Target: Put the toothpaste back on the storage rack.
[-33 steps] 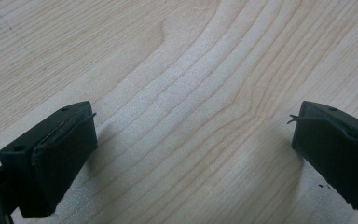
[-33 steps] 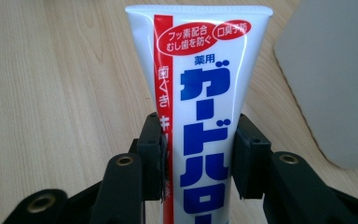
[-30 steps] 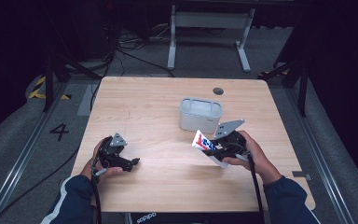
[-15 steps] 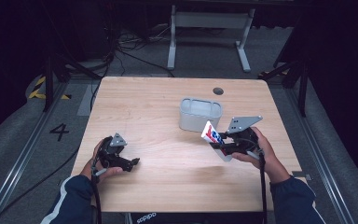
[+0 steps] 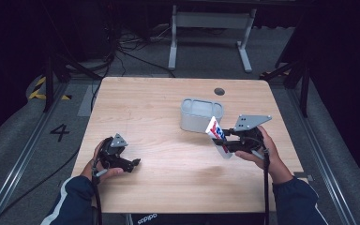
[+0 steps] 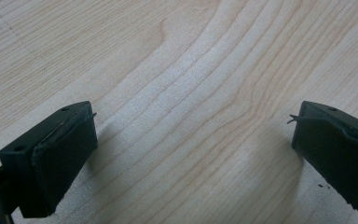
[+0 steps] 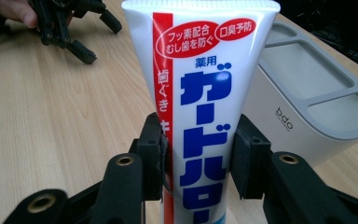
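While one toothpaste tube (image 7: 200, 107) leans, one grey organizer (image 5: 201, 114) stands beside it

The left gripper (image 5: 132, 163) rests low at about seven o'clock, jaws spread wide, pointing toward three. The right gripper (image 5: 221, 140), at four o'clock, is clamped, pointing toward nine.

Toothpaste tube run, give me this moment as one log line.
right gripper: shut on toothpaste tube | tube: beside grey organizer, not in | left gripper: open, empty, over table
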Demonstrator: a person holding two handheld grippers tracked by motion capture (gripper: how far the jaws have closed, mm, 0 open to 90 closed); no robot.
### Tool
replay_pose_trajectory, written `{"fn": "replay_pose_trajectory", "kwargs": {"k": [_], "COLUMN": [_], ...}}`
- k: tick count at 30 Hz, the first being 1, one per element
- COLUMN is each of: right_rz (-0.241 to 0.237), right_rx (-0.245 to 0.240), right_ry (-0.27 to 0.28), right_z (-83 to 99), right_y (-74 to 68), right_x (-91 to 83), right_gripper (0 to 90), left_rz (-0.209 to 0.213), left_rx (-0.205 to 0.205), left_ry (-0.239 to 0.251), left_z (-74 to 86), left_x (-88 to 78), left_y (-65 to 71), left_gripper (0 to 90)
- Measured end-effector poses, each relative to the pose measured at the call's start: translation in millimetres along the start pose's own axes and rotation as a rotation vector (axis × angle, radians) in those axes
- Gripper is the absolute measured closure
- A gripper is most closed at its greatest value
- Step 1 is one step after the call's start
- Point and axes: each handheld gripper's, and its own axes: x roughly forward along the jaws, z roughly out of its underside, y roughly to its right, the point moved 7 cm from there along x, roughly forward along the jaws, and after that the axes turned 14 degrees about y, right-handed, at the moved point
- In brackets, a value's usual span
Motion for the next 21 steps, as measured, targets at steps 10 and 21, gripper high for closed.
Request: {"fn": "replay_pose_trajectory", "kwargs": {"k": [10, 21], "right_rz": [0.029, 0.044], "right_rx": [-0.002, -0.013], "right_ry": [0.051, 0.094], "right_z": [-5.1, -13.5], "right_y": [2.1, 0.9], "right_x": [-1.2, 1.8], "right_gripper": [62.2, 62.2], "left_rz": [0.000, 0.001], "left_rx": [0.002, -0.009], "left_ry": [0.000, -0.003], "left_z": [0.0, 0.2], "left_x": [0.0, 0.1], "left_y": [-0.1, 0.9], "left_gripper": [0.3, 0.2]}}
